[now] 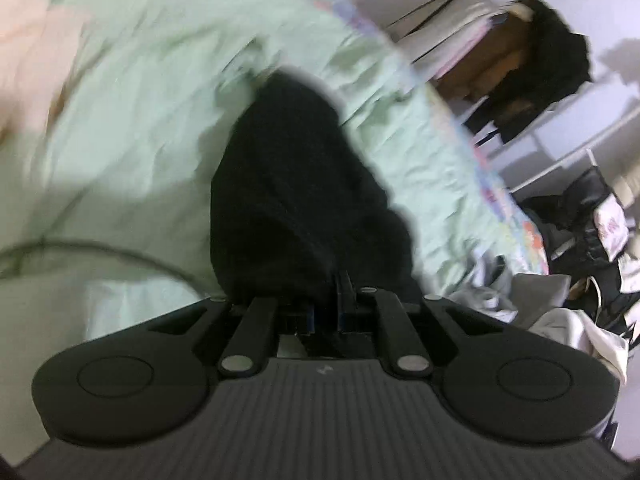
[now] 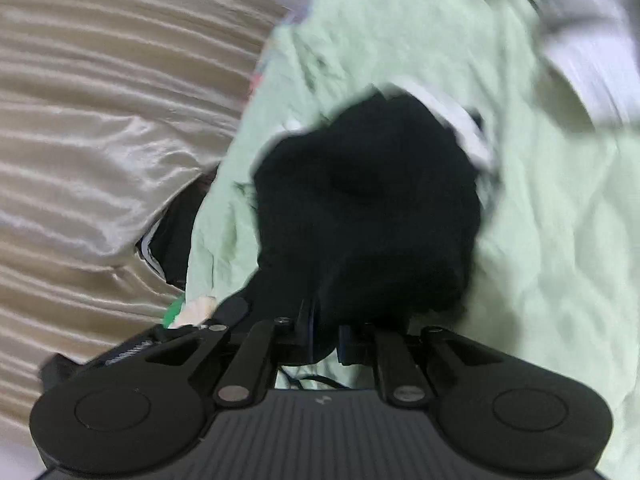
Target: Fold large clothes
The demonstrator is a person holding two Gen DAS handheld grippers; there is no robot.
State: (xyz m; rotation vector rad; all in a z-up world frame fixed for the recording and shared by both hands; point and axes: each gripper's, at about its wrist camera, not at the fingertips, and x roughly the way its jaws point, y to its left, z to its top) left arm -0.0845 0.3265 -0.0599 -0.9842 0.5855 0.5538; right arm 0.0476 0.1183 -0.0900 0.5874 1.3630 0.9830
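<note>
Two claws, one black garment. The left claw [image 1: 343,280] is clamped on a fold of the black garment [image 1: 296,184], which stretches away over the pale green bedsheet [image 1: 132,80]. The right claw [image 2: 324,332] grips a bunched part of it. Only the left view shows a clothes pile [image 1: 580,280] and hanging rack [image 1: 520,40]; only the right, beige curtains [image 2: 100,120].

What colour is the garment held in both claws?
Black garment, lying against the pale green sheet; it shows best in the right wrist view.
</note>
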